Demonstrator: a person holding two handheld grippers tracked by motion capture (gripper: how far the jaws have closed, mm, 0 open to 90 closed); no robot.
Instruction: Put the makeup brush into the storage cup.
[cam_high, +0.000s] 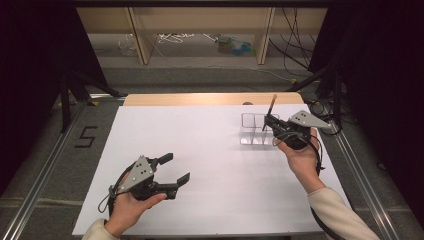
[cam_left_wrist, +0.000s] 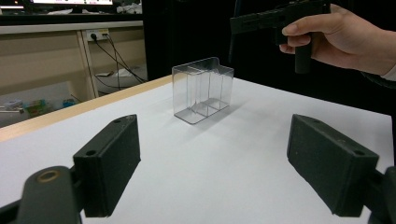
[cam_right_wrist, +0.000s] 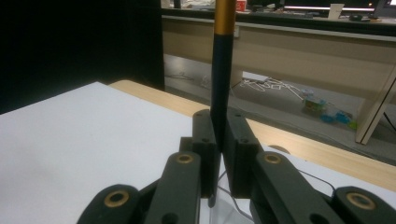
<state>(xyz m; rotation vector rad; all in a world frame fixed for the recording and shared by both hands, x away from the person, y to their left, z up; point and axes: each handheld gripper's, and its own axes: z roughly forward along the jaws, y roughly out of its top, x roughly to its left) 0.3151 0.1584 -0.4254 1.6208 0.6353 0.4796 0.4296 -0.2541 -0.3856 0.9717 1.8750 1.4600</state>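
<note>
A clear plastic box (cam_high: 252, 131) with dividers stands on the white table (cam_high: 200, 145) at the right; it is also in the left gripper view (cam_left_wrist: 203, 88). Just above the box's right end, my right gripper (cam_high: 270, 121) is shut on a thin dark stick (cam_high: 272, 104) with an orange-gold upper part. The stick (cam_right_wrist: 222, 65) stands nearly upright between the closed jaws (cam_right_wrist: 219, 135), and its lower end points down towards the box. My left gripper (cam_high: 179, 166) is held low at the front left, open, with nothing between its jaws (cam_left_wrist: 215, 140).
A wooden strip (cam_high: 210, 98) runs along the table's far edge. Beyond it are shelves with cables and small items (cam_high: 232, 45) on the floor. Dark curtains close in both sides. A "5" (cam_high: 86, 136) is marked on the floor at the left.
</note>
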